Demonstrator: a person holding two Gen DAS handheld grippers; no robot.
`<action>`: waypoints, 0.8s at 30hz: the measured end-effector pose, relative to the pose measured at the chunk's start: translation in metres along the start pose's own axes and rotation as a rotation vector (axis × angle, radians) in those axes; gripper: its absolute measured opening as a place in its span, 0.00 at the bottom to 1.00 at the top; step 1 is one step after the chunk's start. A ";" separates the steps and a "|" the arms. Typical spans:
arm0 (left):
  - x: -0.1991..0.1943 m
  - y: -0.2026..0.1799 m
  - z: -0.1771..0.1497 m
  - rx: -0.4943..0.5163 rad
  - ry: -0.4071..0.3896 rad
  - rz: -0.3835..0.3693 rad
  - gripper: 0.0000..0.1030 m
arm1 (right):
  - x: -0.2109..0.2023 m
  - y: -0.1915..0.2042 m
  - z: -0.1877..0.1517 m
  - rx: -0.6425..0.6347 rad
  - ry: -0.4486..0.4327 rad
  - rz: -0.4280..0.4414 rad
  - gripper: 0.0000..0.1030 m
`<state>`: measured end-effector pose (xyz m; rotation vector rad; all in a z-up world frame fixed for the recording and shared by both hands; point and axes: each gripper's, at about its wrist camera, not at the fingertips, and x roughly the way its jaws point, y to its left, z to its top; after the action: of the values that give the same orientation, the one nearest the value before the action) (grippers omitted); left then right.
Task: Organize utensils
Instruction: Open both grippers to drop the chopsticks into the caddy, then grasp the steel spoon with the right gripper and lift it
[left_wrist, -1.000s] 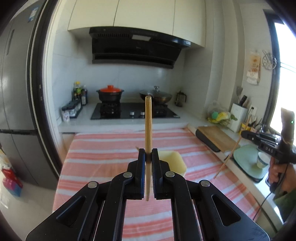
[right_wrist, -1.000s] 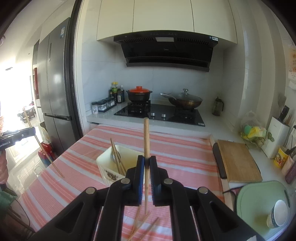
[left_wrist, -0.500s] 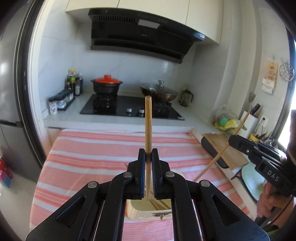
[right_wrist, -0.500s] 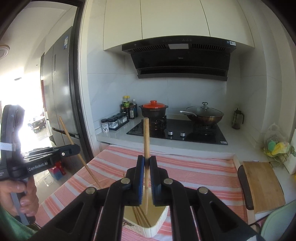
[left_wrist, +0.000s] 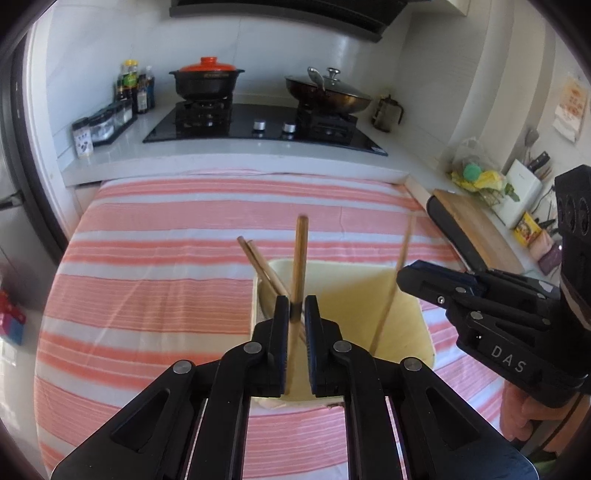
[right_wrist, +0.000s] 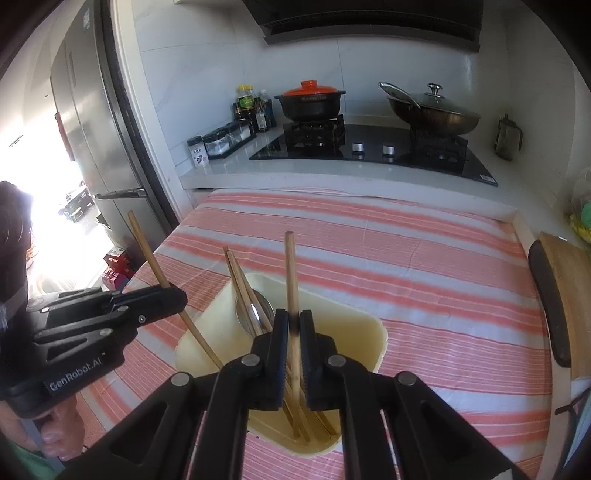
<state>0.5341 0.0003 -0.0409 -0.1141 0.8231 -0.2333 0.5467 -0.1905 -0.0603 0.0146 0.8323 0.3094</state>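
Both grippers hung over the cream utensil bin (right_wrist: 373, 332) on the striped tablecloth (left_wrist: 166, 266), angled steeply down so the sticks would drop inside.

The left gripper (left_wrist: 296, 314) had its jaws just eased apart; its chopstick (left_wrist: 299, 258) stood loose in the gap, lower end already inside the bin, so this looked like a release, not a grip.

Same for the right gripper (right_wrist: 292, 325): jaws just parted, its chopstick (right_wrist: 291, 273) slack between them, tip down among the sticks at the bin's floor.

A pair of chopsticks (right_wrist: 236, 280) and a metal spoon (right_wrist: 256, 314) already leaned in the bin's left corner.

Bin was tall, which probably kept everything upright.

Nothing on the cloth beside the bin, as far as seen.
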 end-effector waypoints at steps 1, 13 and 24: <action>-0.004 0.001 -0.002 0.004 -0.006 -0.003 0.25 | -0.005 -0.001 -0.001 0.015 -0.012 0.006 0.24; -0.071 -0.044 -0.157 0.351 0.060 -0.121 0.76 | -0.136 -0.029 -0.141 -0.085 -0.086 -0.120 0.49; -0.053 -0.160 -0.288 0.787 0.171 -0.316 0.80 | -0.180 -0.058 -0.341 0.216 0.057 -0.195 0.49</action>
<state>0.2610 -0.1447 -0.1676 0.5257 0.8286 -0.8557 0.1999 -0.3324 -0.1675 0.1263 0.9130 0.0358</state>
